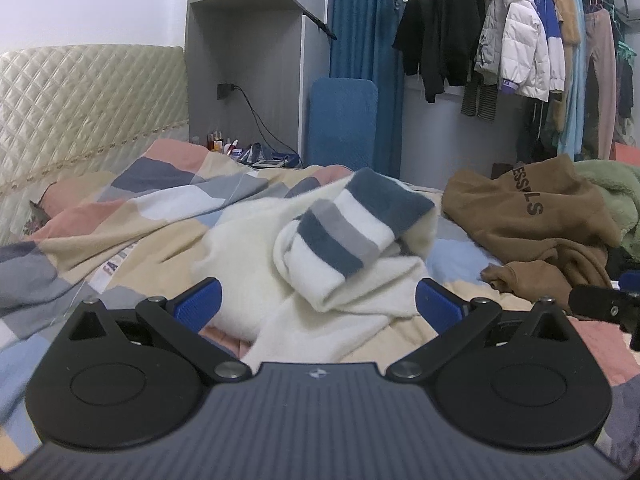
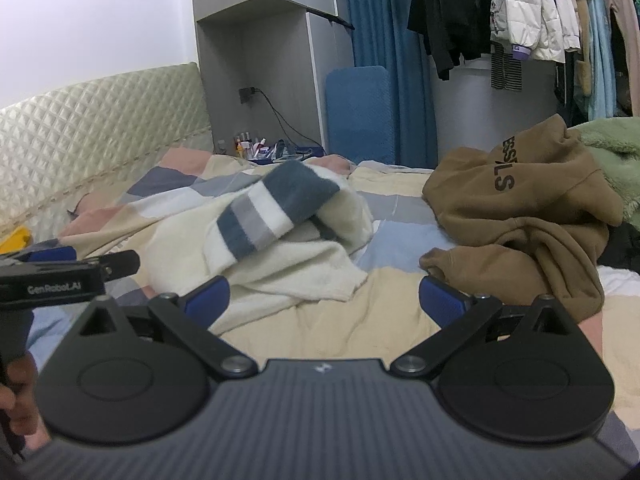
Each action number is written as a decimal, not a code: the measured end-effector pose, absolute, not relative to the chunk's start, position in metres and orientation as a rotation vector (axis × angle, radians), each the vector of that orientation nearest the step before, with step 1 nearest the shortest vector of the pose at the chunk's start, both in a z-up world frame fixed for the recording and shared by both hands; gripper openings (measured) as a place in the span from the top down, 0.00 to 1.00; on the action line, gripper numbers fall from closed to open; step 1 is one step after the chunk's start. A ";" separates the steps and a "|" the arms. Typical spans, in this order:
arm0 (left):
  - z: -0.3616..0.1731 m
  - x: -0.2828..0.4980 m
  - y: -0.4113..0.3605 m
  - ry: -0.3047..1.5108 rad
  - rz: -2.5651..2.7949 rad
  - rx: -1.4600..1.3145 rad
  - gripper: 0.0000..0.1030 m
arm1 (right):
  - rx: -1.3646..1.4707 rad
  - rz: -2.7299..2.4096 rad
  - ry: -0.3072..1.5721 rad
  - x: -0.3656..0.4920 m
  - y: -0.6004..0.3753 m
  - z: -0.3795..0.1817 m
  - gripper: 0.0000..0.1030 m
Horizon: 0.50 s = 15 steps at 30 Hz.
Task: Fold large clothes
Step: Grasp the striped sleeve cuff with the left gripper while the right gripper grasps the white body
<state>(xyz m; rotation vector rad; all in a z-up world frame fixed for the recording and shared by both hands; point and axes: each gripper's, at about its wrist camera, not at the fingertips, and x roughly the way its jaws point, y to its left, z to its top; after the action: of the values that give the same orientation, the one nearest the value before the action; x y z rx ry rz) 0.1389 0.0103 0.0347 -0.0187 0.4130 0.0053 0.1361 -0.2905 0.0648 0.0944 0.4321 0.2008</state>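
Left tool (image 1: 318, 300) nearest in the left wrist view: blue pads spread wide, nothing between them, hovering just above the sweater (image 1: 320, 248). Sweater is cream fleece with navy and grey stripes on a sleeve, crumpled on the bed (image 1: 100, 232), sleeve flopped over the body. Looks soft, light and limp, so it would likely sag when lifted; probably best pinched at a hem corner or shoulder seam, not the bunched middle. Hoodie (image 1: 528, 232) heaped near it on the right, brown, thick. Bedcover is patchwork, wrinkled.

Right wrist view: right tool (image 2: 324, 300) also spread wide and empty, over bare bedcover between sweater (image 2: 280, 240) and hoodie (image 2: 520, 224). Left tool (image 2: 68, 272) shows side-on at left edge. Quilted headboard (image 2: 100, 132) behind.
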 end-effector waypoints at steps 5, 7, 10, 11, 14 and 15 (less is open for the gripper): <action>0.028 0.174 0.017 0.430 -0.008 -0.026 0.00 | 0.127 0.212 0.458 0.164 -0.292 0.061 0.00; 0.023 0.190 0.020 0.436 -0.016 -0.025 0.00 | 0.149 0.225 0.481 0.180 -0.292 0.055 0.00; 0.009 0.216 0.024 0.453 -0.019 -0.018 0.00 | 0.165 0.234 0.525 0.211 -0.291 0.044 0.01; 0.004 0.224 0.026 0.460 -0.027 -0.016 0.00 | 0.160 0.243 0.545 0.222 -0.290 0.040 0.01; -0.016 0.246 0.028 0.477 -0.034 -0.022 0.00 | 0.153 0.265 0.596 0.257 -0.288 0.027 0.10; -0.023 0.253 0.030 0.483 -0.033 -0.030 0.00 | 0.151 0.269 0.603 0.268 -0.287 0.023 0.12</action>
<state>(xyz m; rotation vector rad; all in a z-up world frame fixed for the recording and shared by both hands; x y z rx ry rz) 0.2527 0.0298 -0.0226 -0.0299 0.4828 -0.0335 0.2678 -0.2871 0.0232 0.1512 0.6034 0.2686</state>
